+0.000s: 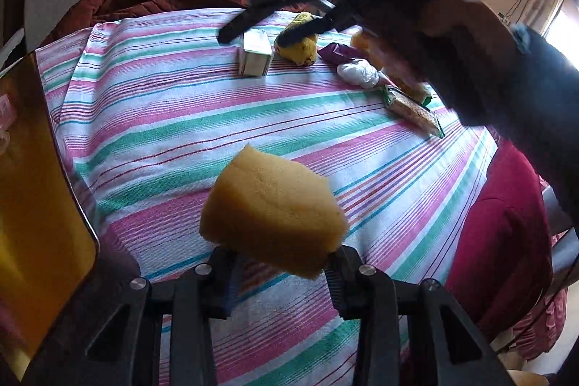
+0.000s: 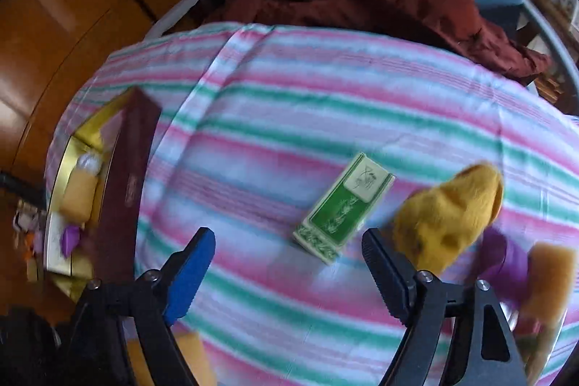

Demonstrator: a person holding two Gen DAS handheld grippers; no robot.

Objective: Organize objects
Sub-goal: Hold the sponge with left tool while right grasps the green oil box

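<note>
Striped cloth (image 2: 289,104) is spread over the table. At lower centre of the left view, a yellow sponge (image 1: 271,216) is gripped by the left tongs (image 1: 278,272). The right tongs (image 2: 286,274) are held wide, just below a green box (image 2: 342,205) lying at centre frame.

We see both wrist cams angled down at the striped table (image 1: 224,118), close in; shared: green box (image 2: 343,205), yellow plush (image 2: 448,216).
</note>
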